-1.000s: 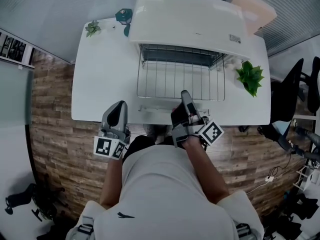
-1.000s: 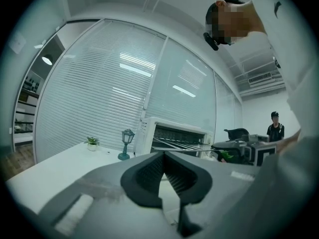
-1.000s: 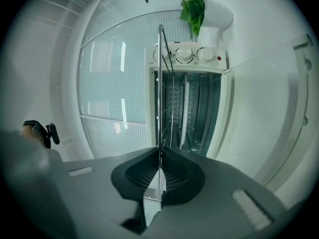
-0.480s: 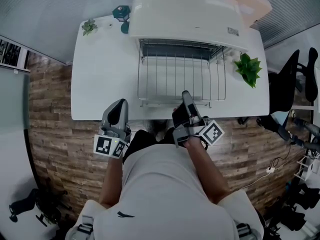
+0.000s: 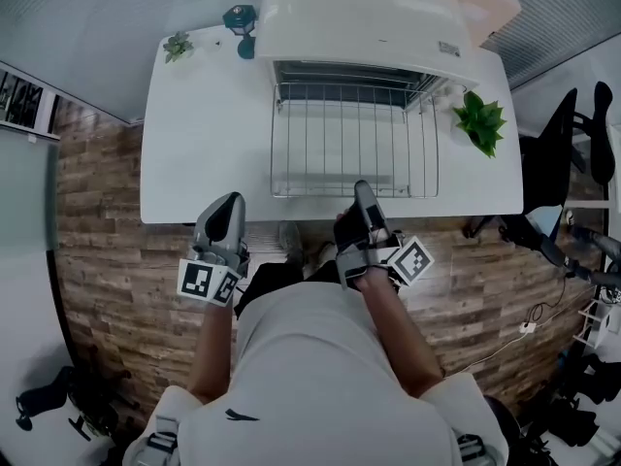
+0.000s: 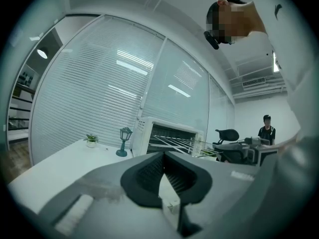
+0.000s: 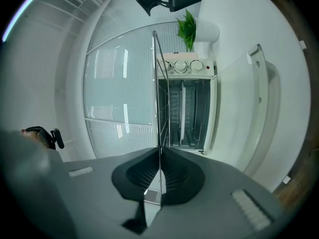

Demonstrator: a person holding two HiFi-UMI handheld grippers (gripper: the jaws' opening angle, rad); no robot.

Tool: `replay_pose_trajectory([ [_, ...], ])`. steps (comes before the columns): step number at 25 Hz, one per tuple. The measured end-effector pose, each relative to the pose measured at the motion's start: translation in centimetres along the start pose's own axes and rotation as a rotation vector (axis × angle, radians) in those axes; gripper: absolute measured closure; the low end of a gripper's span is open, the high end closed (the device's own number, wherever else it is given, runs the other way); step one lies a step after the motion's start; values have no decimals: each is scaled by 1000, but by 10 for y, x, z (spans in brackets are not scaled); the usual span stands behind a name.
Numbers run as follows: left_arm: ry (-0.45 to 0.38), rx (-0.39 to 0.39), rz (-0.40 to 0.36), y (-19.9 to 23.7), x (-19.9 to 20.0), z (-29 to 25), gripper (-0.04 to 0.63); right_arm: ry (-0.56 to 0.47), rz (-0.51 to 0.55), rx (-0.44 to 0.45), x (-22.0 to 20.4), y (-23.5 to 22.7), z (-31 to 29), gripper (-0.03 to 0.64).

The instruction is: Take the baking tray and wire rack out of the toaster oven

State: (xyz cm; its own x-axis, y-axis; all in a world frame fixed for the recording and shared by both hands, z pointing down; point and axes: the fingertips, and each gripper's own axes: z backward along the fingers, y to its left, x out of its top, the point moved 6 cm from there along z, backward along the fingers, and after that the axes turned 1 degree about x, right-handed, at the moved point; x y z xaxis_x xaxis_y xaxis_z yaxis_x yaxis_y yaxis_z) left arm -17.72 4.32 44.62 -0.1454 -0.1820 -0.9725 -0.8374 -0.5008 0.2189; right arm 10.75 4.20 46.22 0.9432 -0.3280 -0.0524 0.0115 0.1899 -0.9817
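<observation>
Fingers [image 7: 177,176] of my right gripper [image 5: 362,188] pinch the silver wire rack [image 5: 339,142], pulled farther from the white toaster oven [image 5: 364,17], nearly free.

Person in a white short-sleeved top [image 5: 310,377]. Grey left gripper [image 5: 229,204] and right gripper [image 5: 362,188] carry black-and-white square-marker cubes [image 5: 206,282] [image 5: 412,258].

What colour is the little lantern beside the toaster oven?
Teal; the lantern shows best in the head view.

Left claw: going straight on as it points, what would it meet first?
Most likely the left side of the wire rack, or the toaster oven behind it. The left claw rides above the table, with nothing nearer in line. Depth is unclear.
</observation>
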Motion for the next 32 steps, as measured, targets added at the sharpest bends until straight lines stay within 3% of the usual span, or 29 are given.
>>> replay_pose_trajectory([
  [10, -32, 21, 7, -25, -3, 19, 592, 12, -16, 26, -6, 19, 25, 615],
  [19, -34, 32, 7, -23, -5, 24, 592, 1, 69, 35, 4, 44, 25, 615],
  [32, -30, 37, 11, -2, -1, 8, 592, 0, 110, 67, 13, 80, -19, 614],
])
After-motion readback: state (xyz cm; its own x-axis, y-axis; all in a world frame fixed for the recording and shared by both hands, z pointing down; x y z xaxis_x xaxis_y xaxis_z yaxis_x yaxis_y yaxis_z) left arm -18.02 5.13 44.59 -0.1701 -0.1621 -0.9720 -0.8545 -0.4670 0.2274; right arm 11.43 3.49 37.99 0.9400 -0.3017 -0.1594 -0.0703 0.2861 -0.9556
